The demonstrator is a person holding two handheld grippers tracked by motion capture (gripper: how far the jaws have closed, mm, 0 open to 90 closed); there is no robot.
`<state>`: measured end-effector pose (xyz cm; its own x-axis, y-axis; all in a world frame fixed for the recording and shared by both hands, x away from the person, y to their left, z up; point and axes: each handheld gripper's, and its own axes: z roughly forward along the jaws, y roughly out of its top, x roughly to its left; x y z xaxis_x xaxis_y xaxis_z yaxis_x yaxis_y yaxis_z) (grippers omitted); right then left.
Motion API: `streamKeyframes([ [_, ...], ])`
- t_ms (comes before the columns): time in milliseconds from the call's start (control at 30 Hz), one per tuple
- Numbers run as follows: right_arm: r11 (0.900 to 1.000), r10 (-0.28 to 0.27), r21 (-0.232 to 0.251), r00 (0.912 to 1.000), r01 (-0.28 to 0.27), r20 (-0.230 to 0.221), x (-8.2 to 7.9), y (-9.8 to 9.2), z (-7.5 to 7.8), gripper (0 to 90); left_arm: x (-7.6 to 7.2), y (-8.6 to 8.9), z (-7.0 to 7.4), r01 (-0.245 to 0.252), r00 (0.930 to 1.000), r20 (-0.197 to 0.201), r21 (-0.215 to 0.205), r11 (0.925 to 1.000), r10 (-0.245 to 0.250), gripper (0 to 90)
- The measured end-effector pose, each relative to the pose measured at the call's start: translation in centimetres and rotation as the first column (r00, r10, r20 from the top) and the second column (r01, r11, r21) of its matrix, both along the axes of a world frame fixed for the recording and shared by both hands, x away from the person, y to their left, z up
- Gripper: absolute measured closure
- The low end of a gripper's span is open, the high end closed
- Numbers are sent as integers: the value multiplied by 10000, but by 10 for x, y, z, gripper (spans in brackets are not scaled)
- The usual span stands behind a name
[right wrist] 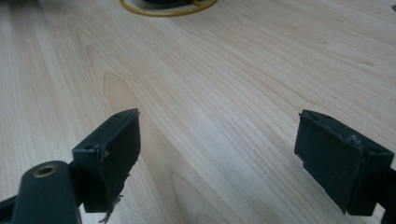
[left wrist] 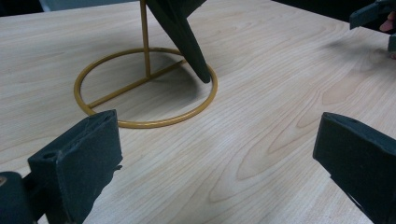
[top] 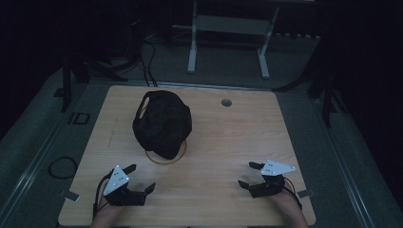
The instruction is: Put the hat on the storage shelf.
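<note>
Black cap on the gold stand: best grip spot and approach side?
Probably the brim: on the black cap it hangs low over the near side of the gold stand's ring, a thin stiff flap that jaws can pinch, unlike the rounded crown. Come from the near side with the left gripper, which is closer and open, then lift up off the post. The right gripper is also open.

Dim room, dark at the edges; light wooden tabletop (top: 228, 142) with a round grommet hole (top: 226, 102) near the far edge, standing on grey floor (top: 228, 61); white-legged table frame (top: 228, 28) beyond; black cables (top: 145, 59) on floor at far left.
</note>
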<state>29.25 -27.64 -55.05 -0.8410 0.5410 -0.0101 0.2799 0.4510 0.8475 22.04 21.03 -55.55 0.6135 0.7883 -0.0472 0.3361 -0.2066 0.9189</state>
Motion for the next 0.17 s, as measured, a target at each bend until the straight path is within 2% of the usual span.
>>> streamKeyframes([
  [167,10000,6,-25,10000,-6,21,0,1,0,143,0,0,0,11,10000,-6,-12,10000,-11,15],
])
